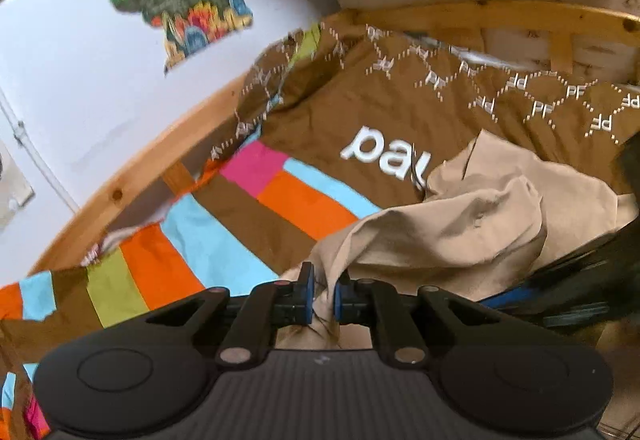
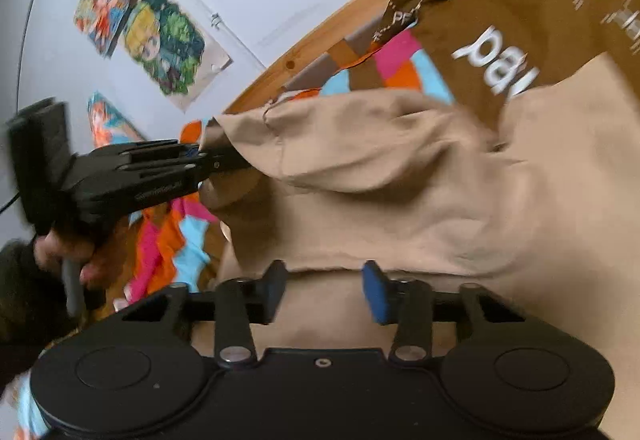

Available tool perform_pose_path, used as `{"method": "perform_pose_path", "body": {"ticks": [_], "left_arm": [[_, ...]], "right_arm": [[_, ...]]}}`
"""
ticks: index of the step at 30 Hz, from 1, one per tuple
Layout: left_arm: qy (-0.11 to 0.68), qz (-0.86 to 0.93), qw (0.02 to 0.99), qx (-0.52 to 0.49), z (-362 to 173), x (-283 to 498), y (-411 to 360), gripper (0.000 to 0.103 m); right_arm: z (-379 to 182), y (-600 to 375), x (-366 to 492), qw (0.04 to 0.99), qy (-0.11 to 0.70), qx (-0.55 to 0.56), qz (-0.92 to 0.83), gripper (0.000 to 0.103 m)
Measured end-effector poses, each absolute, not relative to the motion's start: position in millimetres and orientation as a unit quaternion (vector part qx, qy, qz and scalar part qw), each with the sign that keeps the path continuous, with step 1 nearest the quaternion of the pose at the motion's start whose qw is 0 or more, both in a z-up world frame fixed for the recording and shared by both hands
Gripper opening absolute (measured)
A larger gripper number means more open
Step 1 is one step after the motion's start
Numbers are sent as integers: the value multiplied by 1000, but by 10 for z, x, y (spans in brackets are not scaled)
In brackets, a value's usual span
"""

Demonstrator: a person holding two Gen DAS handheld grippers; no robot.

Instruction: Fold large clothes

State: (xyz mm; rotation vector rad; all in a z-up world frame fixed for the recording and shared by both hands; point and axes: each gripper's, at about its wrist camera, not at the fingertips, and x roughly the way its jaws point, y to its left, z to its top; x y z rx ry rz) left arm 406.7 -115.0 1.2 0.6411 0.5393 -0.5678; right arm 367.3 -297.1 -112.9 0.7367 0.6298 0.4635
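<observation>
Beige garment (image 2: 400, 175) lies bunched on the bed's striped cover (image 1: 192, 252); our left tongs (image 1: 322, 294) clamp its near edge to lift a fold, while our right tongs (image 2: 325, 290) stand apart beside the cloth.

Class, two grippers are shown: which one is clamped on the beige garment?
The left gripper: its jaws pinch the beige garment. The right gripper is open.
</observation>
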Motion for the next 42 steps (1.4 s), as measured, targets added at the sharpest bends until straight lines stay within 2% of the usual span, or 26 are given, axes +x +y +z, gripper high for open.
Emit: {"method": "perform_pose_path", "body": {"ticks": [4,9,11,14,16,18,20,24,26,27,28,30,33,36,38,39,40,41,42], "left_arm": [[213,-278,895,275,15,3964,-1044,9],[179,-315,907,216,-140,3809,-754,9],[172,-338,901,212,-285,3650,-680,9],[175,-363,883,242,-573,3368,-694,9],[189,-369,870,266,-782,3219,-722,9],[228,-372,857,274,-975,3167,-737,9],[269,-374,849,258,-1133,3180,-714,10],[340,-359,853,168,-1121,3283,-556,20],[360,-355,857,101,-1009,3329,-356,33],[366,-349,860,70,-949,3340,-236,46],[368,-339,865,39,-886,3344,-110,54],[366,-316,875,-13,-788,3360,107,56],[376,-255,888,-70,-738,3571,317,58],[419,-163,886,-111,-846,3989,433,58],[463,-134,863,-149,-1005,4289,479,56],[480,-132,851,-168,-1106,4427,498,42],[490,-135,842,-180,-1184,4518,491,10],[494,-137,839,-185,-1230,4601,473,9],[482,-126,848,-182,-1220,4623,452,4]], "right_arm": [[-1371,-2716,4117,850,323,388,151,27],[-1382,-2736,4478,876,237,395,147,27],[-1365,-2769,4542,880,237,377,166,27],[-1403,-2864,4395,876,281,341,193,32],[-1439,-2987,4219,871,325,310,201,40],[-1428,-3138,4006,871,353,283,191,41],[-1420,-3361,3779,873,371,270,166,47],[-1431,-3897,3395,857,355,353,123,49],[-1477,-4056,3226,834,334,422,120,54],[-1498,-4086,3160,825,325,447,121,61],[-1506,-4096,3128,818,319,463,124,71],[-1497,-4051,3109,808,310,483,133,83],[-1446,-3943,3224,802,310,494,131,85],[-1423,-3857,3366,811,321,478,100,86],[-1433,-3815,3483,816,324,472,79,79],[-1457,-3805,3550,819,322,470,71,74],[-1483,-3794,3617,823,319,465,64,69],[-1495,-3773,3692,827,317,460,60,64],[-1505,-3744,3768,830,315,456,60,52]]}}
